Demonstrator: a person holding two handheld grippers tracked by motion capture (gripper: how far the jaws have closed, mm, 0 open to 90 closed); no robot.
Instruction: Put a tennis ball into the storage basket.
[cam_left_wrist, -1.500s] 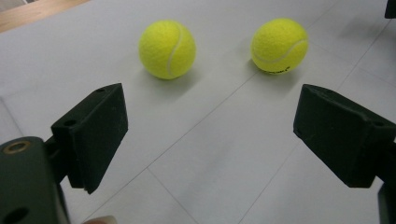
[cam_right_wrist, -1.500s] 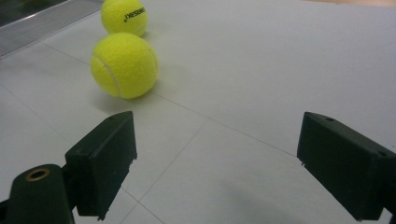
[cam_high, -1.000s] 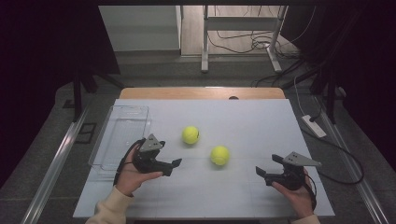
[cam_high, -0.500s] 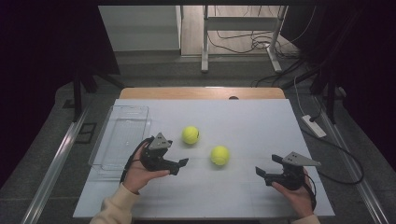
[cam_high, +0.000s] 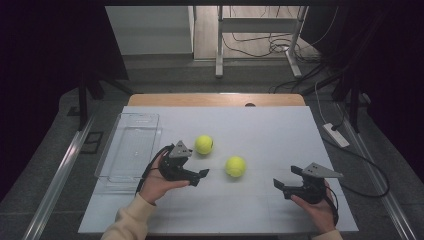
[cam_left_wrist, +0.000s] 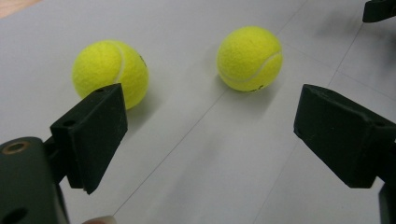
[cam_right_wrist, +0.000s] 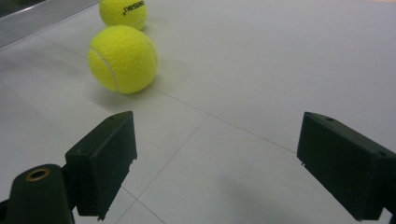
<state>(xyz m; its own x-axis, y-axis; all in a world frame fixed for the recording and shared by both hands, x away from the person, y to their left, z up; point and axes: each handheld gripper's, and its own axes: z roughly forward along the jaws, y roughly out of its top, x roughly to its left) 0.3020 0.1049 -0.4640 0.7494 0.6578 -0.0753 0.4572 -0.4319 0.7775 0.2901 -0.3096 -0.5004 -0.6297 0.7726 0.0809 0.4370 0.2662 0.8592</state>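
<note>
Our left gripper hovers low over the desk with its jaws spread wide and nothing between them — in the left gripper view they frame bare surface, with the near tennis ball ahead toward the right jaw and the far tennis ball just beyond the left jaw. From above, the near ball sits just beside the gripper's tip, the far ball a little behind it. Our right gripper rests well apart at the desk's right side, jaws also wide and empty. A clear tray lies at the left edge.
</note>
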